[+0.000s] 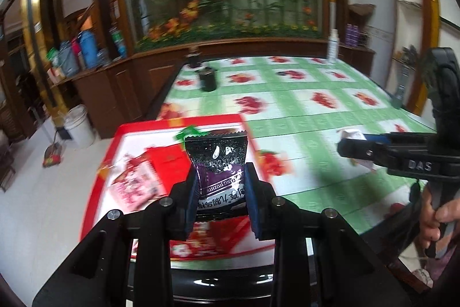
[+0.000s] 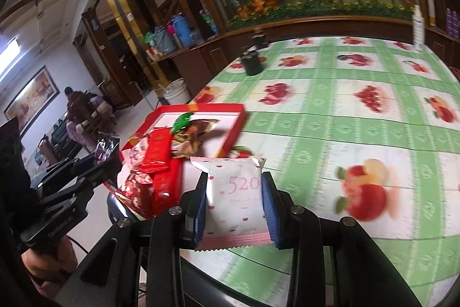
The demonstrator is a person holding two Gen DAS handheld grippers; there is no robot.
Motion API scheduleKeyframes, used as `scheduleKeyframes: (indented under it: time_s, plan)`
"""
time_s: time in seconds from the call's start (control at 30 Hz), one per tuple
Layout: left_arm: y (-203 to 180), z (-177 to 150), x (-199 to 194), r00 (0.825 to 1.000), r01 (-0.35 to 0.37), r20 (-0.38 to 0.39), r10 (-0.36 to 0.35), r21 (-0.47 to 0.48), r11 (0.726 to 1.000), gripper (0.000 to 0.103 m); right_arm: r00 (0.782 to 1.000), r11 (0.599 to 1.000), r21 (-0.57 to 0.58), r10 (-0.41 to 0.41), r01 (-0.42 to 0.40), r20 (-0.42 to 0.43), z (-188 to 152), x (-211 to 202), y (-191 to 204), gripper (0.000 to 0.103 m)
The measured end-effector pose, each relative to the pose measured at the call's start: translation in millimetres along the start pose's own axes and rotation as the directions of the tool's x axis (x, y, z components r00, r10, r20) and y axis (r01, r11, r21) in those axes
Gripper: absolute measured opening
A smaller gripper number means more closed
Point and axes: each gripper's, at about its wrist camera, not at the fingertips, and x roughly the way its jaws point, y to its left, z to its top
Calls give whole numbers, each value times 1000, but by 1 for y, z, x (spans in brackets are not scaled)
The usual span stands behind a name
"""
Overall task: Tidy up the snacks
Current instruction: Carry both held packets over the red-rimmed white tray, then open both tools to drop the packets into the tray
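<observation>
My left gripper [image 1: 220,192] is shut on a black and purple snack packet [image 1: 218,163] and holds it above the red tray [image 1: 97,171], which lies at the table's left corner with several red snack packets [image 1: 135,183] in it. My right gripper [image 2: 234,197] is shut on a white and pink "520" snack packet [image 2: 235,192], held over the tablecloth just right of the red tray [image 2: 230,134]. The right gripper also shows in the left wrist view [image 1: 353,148], with the white packet [image 1: 352,134] in it. The left gripper shows at the left of the right wrist view [image 2: 95,166], holding the dark packet [image 2: 105,147].
The table wears a green and white fruit-print cloth [image 2: 330,134]. A black jar [image 1: 207,78] and a second dark jar [image 1: 193,58] stand at the far left. A white bottle [image 1: 333,46] stands at the far edge. A white bucket [image 1: 79,125] stands on the floor.
</observation>
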Motion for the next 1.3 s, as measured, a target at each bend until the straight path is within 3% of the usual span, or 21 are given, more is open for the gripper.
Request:
scheduleKeyframes:
  time_s: [0.37, 0.67, 0.7, 0.83, 0.9, 1.0, 1.3]
  plan:
    - [44, -15, 31, 995, -70, -69, 67, -42, 997, 27, 995, 993, -94, 62, -69, -76, 16, 75, 67, 35]
    - [50, -13, 57, 984, -152, -95, 149, -19, 988, 28, 998, 986, -166, -11, -1, -69, 18, 119, 95, 38]
    - [52, -13, 58, 983, -157, -95, 154, -18, 987, 31, 998, 984, -176, -29, 18, -60, 16, 122, 95, 38]
    - [49, -15, 57, 974, -216, -71, 214, -10, 976, 65, 999, 988, -151, -30, 25, -30, 16, 118, 84, 46]
    - [50, -15, 52, 973, -229, -49, 227, -20, 973, 68, 1000, 990, -140, -20, 19, -10, 16, 112, 77, 46]
    - [48, -13, 45, 968, -251, -34, 250, -37, 967, 81, 1000, 992, -124, -17, 18, 10, 17, 104, 70, 50]
    - [35, -8, 18, 949, -314, -5, 315, -51, 948, 83, 999, 990, -142, 17, -13, 30, 5, 75, 72, 53]
